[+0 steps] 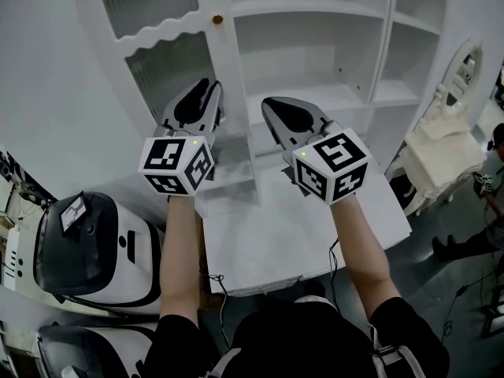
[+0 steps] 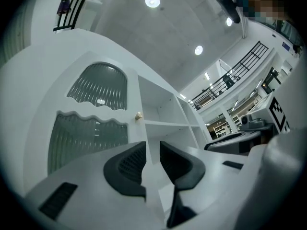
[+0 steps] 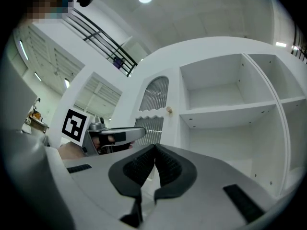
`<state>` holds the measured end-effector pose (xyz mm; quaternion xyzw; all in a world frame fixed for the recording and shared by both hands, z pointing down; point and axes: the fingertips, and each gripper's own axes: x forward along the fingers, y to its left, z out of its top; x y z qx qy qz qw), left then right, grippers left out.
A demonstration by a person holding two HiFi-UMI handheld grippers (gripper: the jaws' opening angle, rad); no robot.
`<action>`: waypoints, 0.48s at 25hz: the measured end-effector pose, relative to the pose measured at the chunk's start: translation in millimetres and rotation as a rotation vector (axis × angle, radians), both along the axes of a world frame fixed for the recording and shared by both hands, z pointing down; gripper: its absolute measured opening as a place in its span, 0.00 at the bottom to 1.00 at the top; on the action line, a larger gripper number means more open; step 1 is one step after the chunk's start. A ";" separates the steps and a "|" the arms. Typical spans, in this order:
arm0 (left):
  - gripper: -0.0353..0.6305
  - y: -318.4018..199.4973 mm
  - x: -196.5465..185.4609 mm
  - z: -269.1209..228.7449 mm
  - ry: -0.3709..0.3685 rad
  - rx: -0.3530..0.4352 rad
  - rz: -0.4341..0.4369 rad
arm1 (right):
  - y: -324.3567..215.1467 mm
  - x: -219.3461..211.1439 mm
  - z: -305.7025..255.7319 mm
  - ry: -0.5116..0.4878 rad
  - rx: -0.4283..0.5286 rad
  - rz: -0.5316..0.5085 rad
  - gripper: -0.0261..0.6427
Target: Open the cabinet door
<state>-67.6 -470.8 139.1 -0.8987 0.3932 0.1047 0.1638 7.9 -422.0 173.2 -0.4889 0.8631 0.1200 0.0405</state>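
Note:
A white cabinet door (image 1: 169,61) with two ribbed glass panes stands at the left of the open shelves (image 1: 315,38). Its small round knob (image 1: 217,20) sits on the door's right edge, above both grippers. My left gripper (image 1: 208,87) is in front of the lower pane and open, with nothing between its pads. In the left gripper view the door's edge shows behind the gap of the left gripper (image 2: 152,145), with the knob (image 2: 138,115) higher up. My right gripper (image 1: 272,105) is shut and empty, before the shelves. In the right gripper view, that gripper (image 3: 154,147) points below the knob (image 3: 169,110).
A white tabletop (image 1: 299,235) lies under my arms against the cabinet. A white ornate chair (image 1: 441,144) stands at the right, with a person (image 1: 488,187) beyond it. A white and black machine (image 1: 94,250) sits at the lower left. Cables hang off the table's front.

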 end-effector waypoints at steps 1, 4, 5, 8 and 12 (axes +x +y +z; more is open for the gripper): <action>0.20 -4.0 2.4 -2.4 -0.001 0.000 -0.001 | -1.7 1.2 -2.5 0.005 0.003 0.001 0.06; 0.21 -11.8 8.2 -11.0 0.000 0.011 -0.006 | -7.5 4.5 -9.5 0.012 0.008 -0.001 0.06; 0.22 -13.4 10.2 -13.9 -0.001 0.017 -0.007 | -9.2 6.0 -11.3 0.016 0.010 -0.001 0.06; 0.23 -18.1 15.1 -25.0 -0.012 0.042 -0.016 | -15.0 10.6 -18.4 0.025 0.015 0.002 0.06; 0.23 -25.8 17.6 -42.7 -0.020 0.072 -0.034 | -23.3 13.4 -28.3 0.016 0.017 -0.006 0.06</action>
